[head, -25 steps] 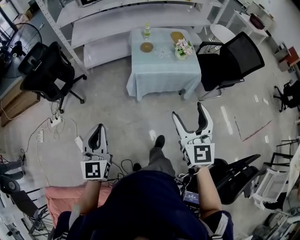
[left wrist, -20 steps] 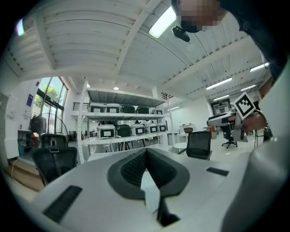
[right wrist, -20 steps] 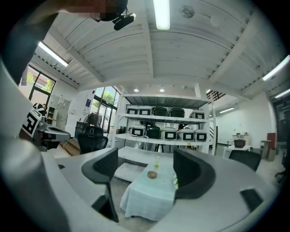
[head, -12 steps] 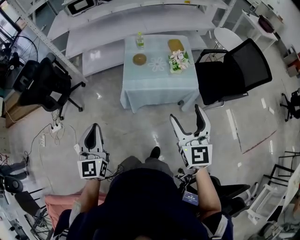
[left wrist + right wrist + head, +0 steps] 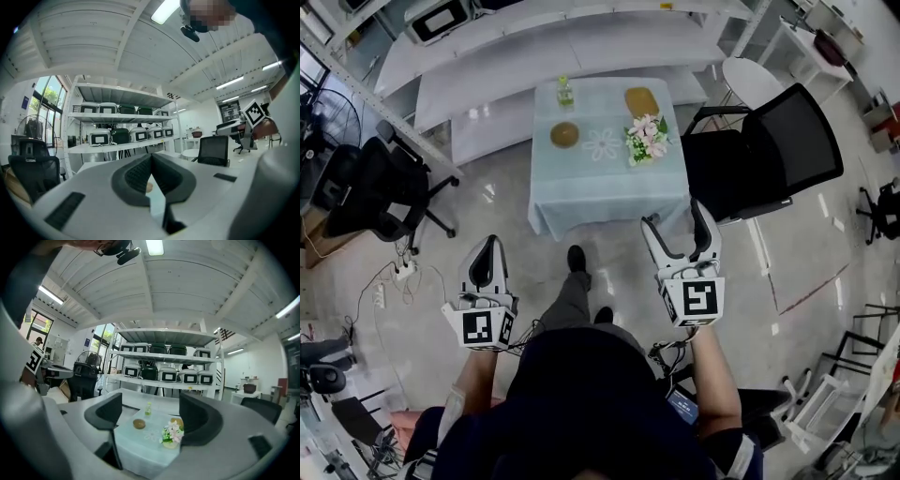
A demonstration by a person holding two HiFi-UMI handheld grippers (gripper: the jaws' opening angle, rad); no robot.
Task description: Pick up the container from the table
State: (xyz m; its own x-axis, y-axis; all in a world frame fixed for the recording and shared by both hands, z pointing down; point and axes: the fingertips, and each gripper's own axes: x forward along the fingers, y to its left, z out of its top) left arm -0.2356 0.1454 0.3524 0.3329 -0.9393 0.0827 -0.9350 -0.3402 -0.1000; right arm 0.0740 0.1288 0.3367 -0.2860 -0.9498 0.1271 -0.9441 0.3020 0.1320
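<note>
Two grippers short of counter (image 5: 602, 184): right gripper (image 5: 676, 223) wide, empty; left gripper (image 5: 487, 248) closed. Brown container (image 5: 564, 134) looks light, rigid; grip rim.

Glossy floor (image 5: 609, 258) — cloth-draped table (image 5: 609, 197)

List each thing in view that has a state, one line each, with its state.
Left gripper: shut, empty.
Right gripper: open, empty, facing the table.
Bottle: upright on the table.
Flower pot: upright.
Round brown container: on the table, untouched.
</note>
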